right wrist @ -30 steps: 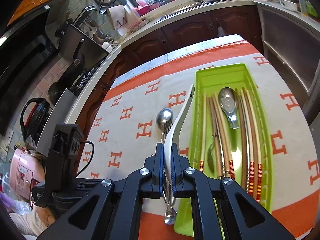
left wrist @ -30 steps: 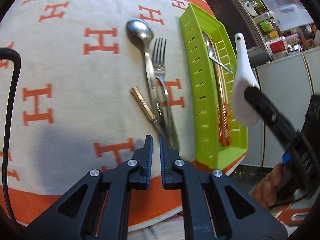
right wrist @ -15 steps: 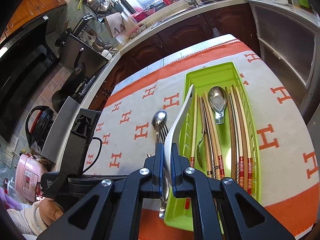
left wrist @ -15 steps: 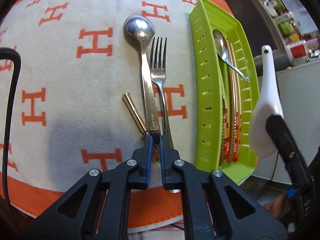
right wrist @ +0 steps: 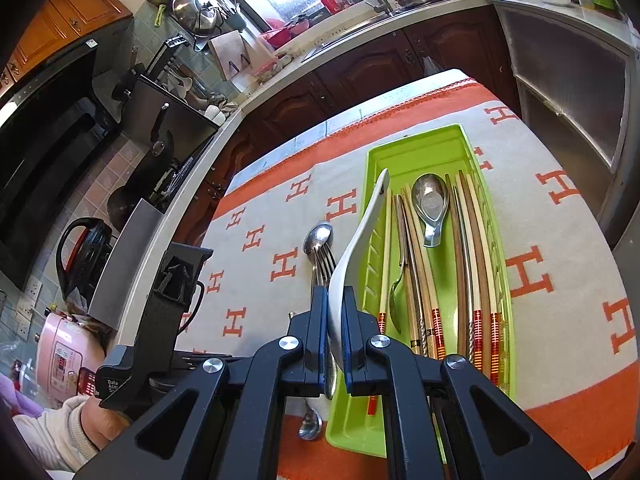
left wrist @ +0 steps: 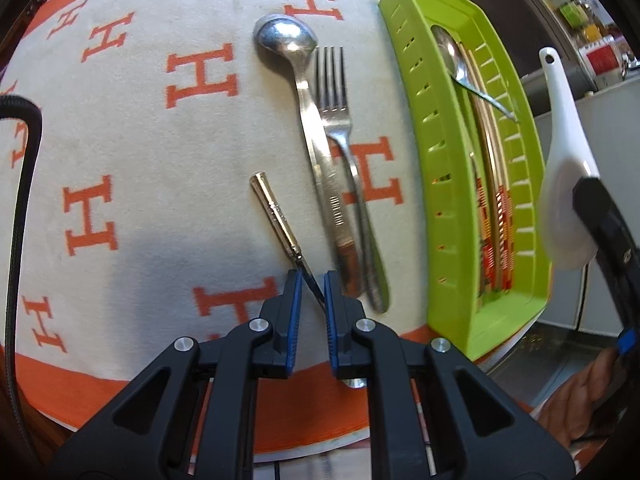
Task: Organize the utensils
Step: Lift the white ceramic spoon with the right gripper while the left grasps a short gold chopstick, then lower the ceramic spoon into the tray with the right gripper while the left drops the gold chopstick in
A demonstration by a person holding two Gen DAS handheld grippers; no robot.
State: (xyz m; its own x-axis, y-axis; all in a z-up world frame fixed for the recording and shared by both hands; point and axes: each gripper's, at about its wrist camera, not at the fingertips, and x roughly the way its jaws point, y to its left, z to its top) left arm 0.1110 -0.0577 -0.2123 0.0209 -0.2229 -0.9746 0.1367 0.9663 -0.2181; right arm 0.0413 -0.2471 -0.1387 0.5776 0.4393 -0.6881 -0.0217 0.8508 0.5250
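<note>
A green utensil tray (left wrist: 416,92) (right wrist: 444,148) lies on the orange-and-cream cloth with chopsticks and metal spoons inside. My right gripper (right wrist: 335,304) is shut on a white ceramic spoon (right wrist: 360,240) (left wrist: 568,184), held above the tray's left edge. On the cloth left of the tray lie a metal spoon (left wrist: 296,52) (right wrist: 318,236), a fork (left wrist: 340,120) and a thin metal stick (left wrist: 276,216). My left gripper (left wrist: 310,280) is slightly open with the stick's near end between its jaws, not clamped.
The table's near edge (left wrist: 304,436) runs just under my left gripper. A black cable (left wrist: 20,200) hangs at the left. Kitchen counter, cabinets (right wrist: 360,76) and a pink appliance (right wrist: 60,356) surround the table.
My left gripper has moved left from the spoon and fork handles to the thin stick, with its jaws a little wider. The right gripper with the white spoon has drifted toward the tray.
</note>
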